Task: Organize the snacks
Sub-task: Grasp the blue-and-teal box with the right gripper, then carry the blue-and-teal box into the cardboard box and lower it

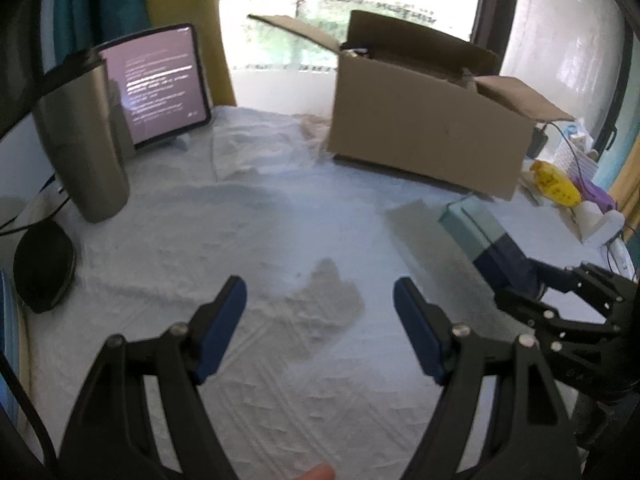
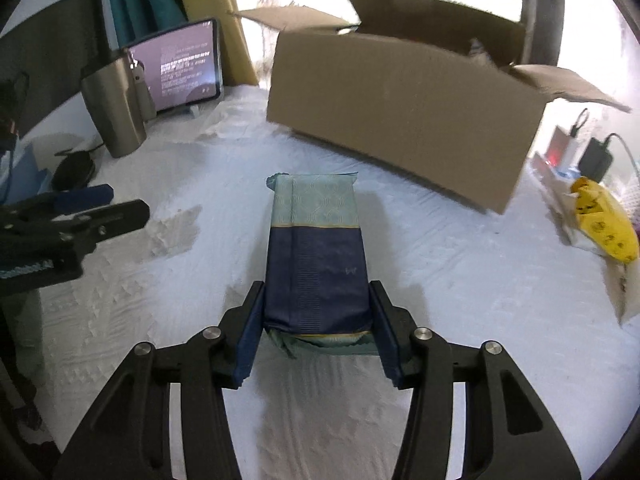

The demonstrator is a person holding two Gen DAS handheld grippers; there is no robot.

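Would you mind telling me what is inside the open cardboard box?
The cardboard box stands open, but its front wall hides the inside; only indistinct shapes show near the rim.

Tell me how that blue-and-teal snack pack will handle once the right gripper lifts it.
The snack pack looks block-shaped with crisp edges, so it is probably fairly stiff. Its wrapper seems smooth, perhaps slippery. The right gripper clamps only its near end, so the far end may droop.
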